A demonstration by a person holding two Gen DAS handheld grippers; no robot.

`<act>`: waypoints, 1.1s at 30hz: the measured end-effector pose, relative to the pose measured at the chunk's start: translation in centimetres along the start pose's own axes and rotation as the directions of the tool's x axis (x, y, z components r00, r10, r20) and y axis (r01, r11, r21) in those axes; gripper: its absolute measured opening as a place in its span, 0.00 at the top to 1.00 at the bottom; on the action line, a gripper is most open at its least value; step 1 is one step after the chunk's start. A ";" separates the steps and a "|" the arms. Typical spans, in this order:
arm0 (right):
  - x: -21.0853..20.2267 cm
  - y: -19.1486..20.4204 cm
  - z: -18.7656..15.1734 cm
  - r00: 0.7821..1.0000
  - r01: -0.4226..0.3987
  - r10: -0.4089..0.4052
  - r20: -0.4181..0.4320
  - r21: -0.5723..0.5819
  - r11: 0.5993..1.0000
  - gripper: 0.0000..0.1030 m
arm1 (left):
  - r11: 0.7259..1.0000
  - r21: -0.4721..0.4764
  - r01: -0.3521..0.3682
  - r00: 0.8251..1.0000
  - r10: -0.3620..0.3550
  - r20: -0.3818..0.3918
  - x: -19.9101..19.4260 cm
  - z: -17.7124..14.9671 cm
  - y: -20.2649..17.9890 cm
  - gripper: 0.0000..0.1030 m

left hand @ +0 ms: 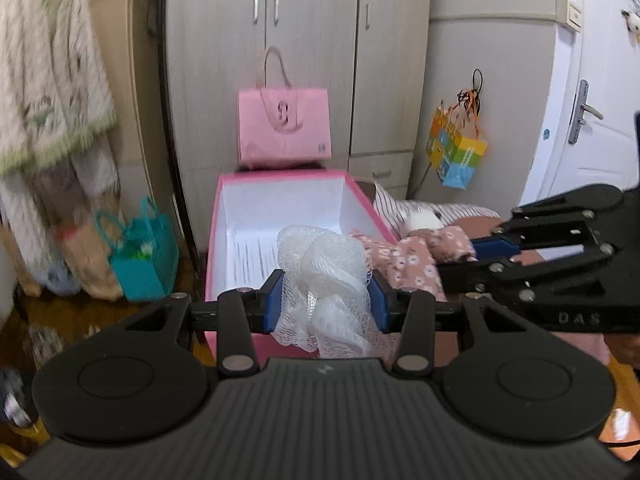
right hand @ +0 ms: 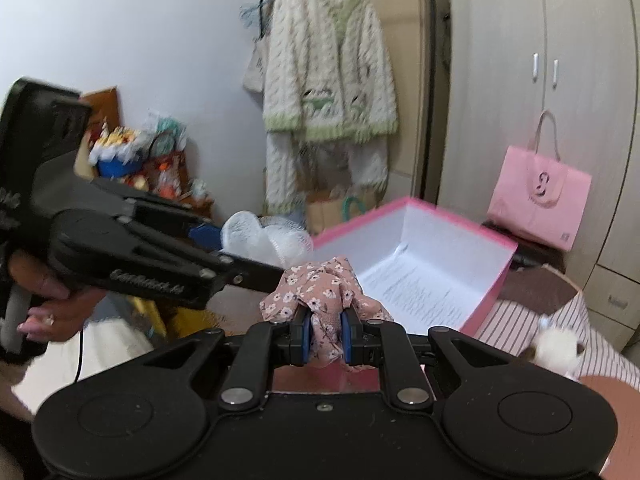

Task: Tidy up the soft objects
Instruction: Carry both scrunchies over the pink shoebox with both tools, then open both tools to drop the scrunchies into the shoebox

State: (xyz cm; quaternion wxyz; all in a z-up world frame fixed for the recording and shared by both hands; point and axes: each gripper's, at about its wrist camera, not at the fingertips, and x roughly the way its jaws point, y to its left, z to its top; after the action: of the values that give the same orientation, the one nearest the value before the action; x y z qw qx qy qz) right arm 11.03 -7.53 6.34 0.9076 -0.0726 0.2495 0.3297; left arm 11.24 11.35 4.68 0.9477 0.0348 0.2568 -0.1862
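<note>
The left gripper [left hand: 326,300] is clamped on a white mesh puff [left hand: 324,272]; the right gripper [right hand: 326,338] pinches a floral cloth [right hand: 320,292]. Both hang just before the open pink box [left hand: 218,216]. Both look light and floppy, so bunched middles hold best.

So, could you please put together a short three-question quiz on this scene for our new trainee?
1. True or false: the pink box already has the white mesh pouf lying loose inside it.
2. What does the right gripper hold? A) a teal bag B) the floral fabric C) nothing
3. Which gripper grips the white mesh pouf?

Key:
1. False; the left gripper clamps it at the box's near end.
2. B
3. The left gripper
</note>
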 end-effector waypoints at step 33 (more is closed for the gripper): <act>17.7 -16.3 4.1 0.980 0.036 0.002 -0.201 0.183 0.982 0.81 | 0.985 -0.150 -0.080 0.970 0.042 -0.238 23.5 5.3 5.2 0.58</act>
State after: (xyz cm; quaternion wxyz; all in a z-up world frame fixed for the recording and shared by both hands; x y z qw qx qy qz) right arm 34.69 -8.95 0.50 0.8836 -0.0227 0.3685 0.2881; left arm 34.41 7.44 -2.64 0.9158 -0.0110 0.3796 -0.1306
